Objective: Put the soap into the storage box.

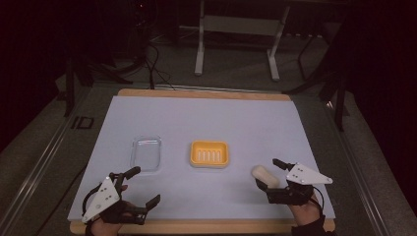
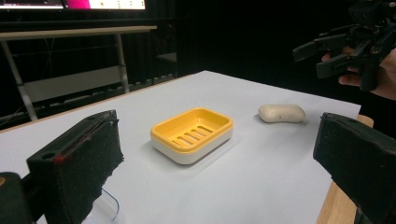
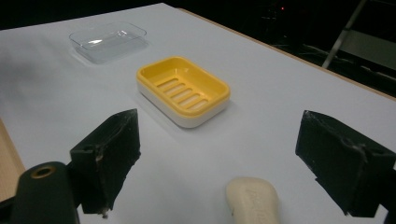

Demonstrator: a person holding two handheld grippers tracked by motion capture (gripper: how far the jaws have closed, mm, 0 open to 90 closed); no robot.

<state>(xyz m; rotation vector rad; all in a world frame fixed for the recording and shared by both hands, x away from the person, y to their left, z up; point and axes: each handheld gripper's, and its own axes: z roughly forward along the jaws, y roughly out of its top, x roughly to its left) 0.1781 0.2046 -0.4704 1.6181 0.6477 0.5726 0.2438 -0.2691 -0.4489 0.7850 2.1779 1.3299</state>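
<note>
My right gripper (image 1: 269, 173) stands with jaws wide apart around the soap bar (image 1: 265, 176), which lies flat to the right of the yellow soap dish (image 1: 210, 154), its long axis running toward me. My left gripper (image 1: 142, 185) also gapes, holding nothing.

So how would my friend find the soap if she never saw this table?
Look at the white table cover and find the yellow soap dish in the middle. The soap lies toward the person's right of it, near the front edge, between the open jaws of the right gripper. It is a pale cream, rounded bar, unlike the slotted yellow dish or the clear lid.
</note>
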